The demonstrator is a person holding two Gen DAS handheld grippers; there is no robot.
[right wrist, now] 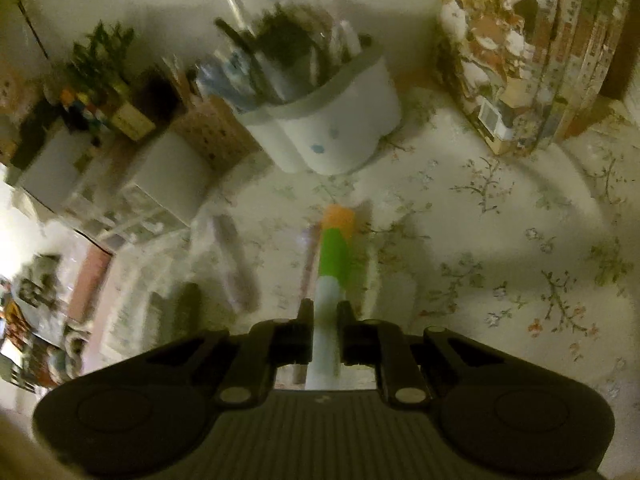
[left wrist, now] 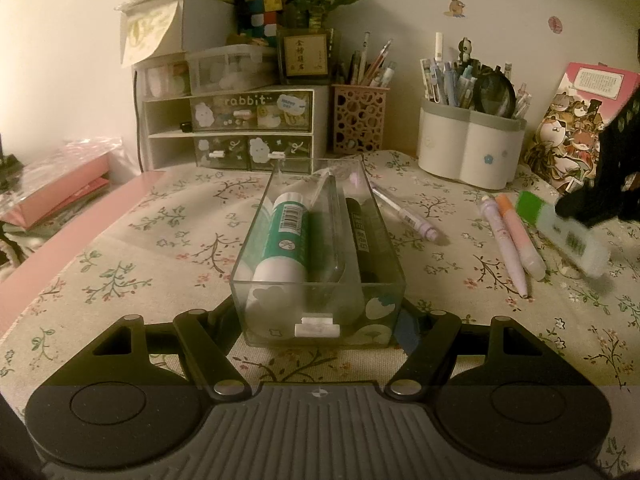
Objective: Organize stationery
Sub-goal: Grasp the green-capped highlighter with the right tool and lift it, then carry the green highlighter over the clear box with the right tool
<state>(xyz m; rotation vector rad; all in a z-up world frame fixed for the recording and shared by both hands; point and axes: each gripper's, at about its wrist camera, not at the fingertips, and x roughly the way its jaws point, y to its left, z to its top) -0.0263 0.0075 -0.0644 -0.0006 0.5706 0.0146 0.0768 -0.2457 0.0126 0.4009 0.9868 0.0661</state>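
Our left gripper [left wrist: 318,320] has its jaws clamped on the clear box [left wrist: 320,240], which sits on the worktop [left wrist: 160,240]. Our right gripper [right wrist: 325,320] has its jaws clamped on the green-capped marker [right wrist: 332,264], lifted above the flowery cloth.

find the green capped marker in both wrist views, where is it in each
Left wrist view: the green-capped marker sits at the far right edge, above the tablecloth, clamped in the right gripper.
Right wrist view: it runs up the lower middle, pinched between the fingers, green cap pointing away.
Shared landmark: the white pen holder with blue flowers, beyond the marker in both.
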